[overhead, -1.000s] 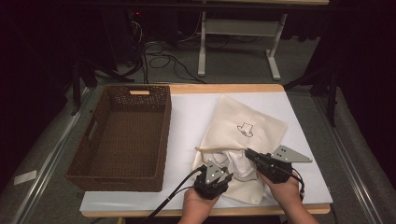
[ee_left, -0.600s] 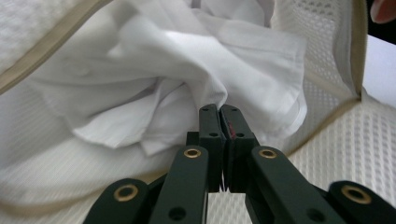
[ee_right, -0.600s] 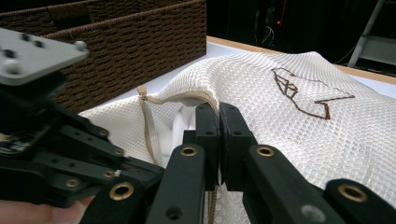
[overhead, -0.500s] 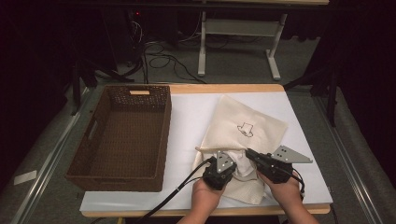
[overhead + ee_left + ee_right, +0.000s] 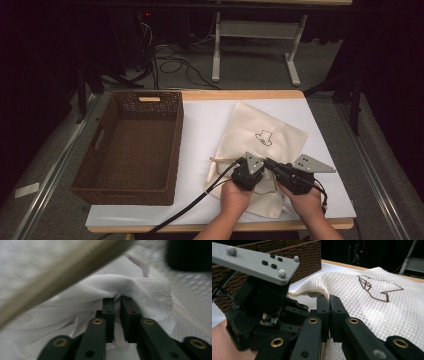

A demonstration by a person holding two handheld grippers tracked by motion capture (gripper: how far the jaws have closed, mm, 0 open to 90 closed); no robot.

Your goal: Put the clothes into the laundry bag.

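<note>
Left fingers point(image 5: 108, 315) pinching white cloth point(image 5: 105, 287), right fingers point(image 5: 323, 312) clamping mesh bag point(image 5: 367, 305)

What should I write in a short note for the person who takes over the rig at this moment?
Left hand-held gripper: jaws have just been opening slightly, white cloth between them inside the mesh bag.
Right hand-held gripper: shut on the bag's edge, holding the mouth open.
Basket: at the table's left side, nothing in it.
Done: bag opened, cloth gripped.
Left: probably to get the cloth fully into or out of the bag; I cannot tell which.
</note>
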